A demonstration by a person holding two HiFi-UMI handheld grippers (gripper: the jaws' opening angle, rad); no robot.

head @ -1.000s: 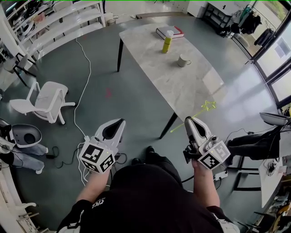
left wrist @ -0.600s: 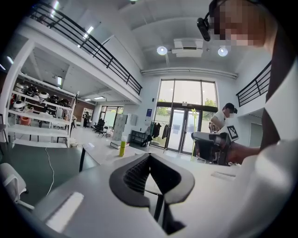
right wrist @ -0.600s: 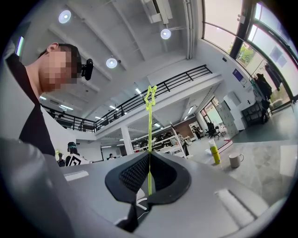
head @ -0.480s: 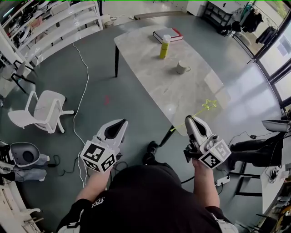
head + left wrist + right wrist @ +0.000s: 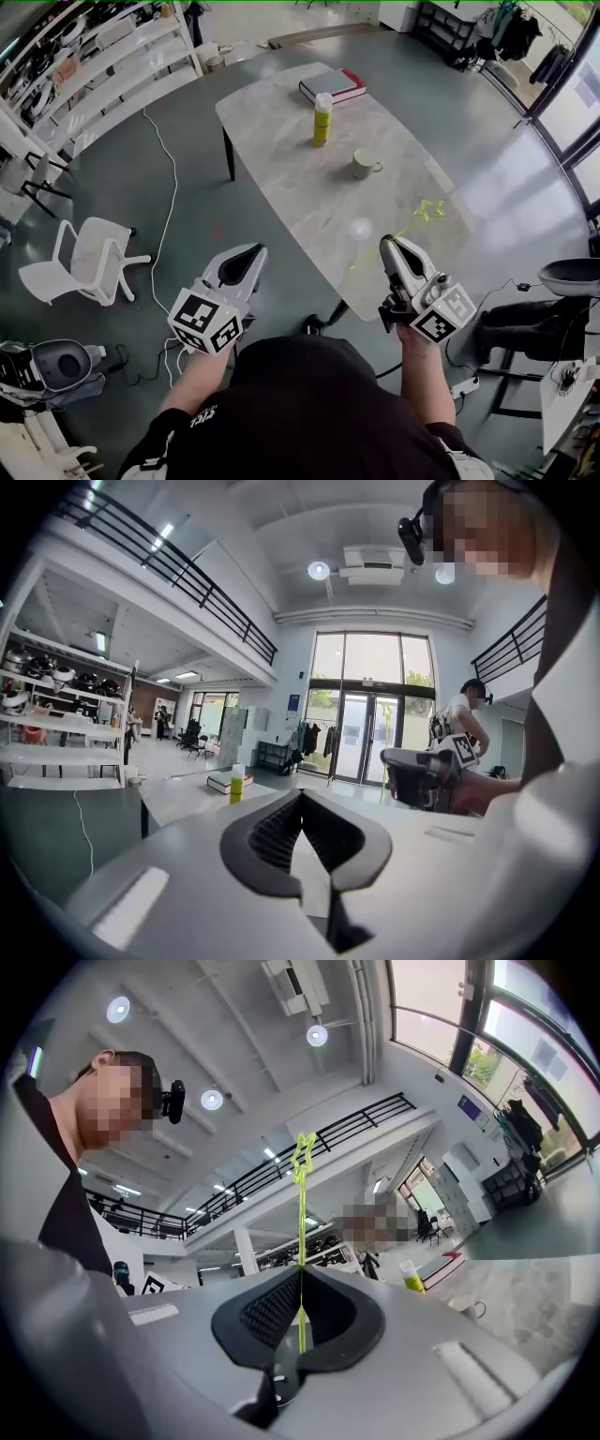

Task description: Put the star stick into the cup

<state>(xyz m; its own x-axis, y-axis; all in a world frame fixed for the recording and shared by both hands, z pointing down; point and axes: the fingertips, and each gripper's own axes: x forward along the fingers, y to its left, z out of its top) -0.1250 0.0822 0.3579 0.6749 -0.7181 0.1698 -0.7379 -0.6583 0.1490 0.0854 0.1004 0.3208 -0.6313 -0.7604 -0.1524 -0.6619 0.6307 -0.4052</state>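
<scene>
Currently two claws are in the head view, one in each of the person's hands, both at the near side of the scene and short of the surface [image 5: 309, 211]. The right claw [image 5: 387, 243] is closed tight on the one star stick [image 5: 410, 227], a thin yellow-green rod. It is pinched partway along, so a short tail pokes out to the left of the claw and the longer part slants off to the far right. Its star hangs over the near right edge of the surface, not touching it. In the right gripper view the rod runs straight up between the pressed pads.

The left claw [image 5: 254, 249] has its tips together with nothing between them, and it sits over the floor to the left of the surface's near corner.

On the surface stand three things. One pale cup [image 5: 363, 165] is upright, handle to the right, well apart from the star and farther off. One yellow bottle [image 5: 322, 119] with a white cap stands beyond it to the left. One red and white book [image 5: 333, 85], possibly two stacked, lies at the far end.

One white chair [image 5: 84, 259] stands on the floor at the left.
</scene>
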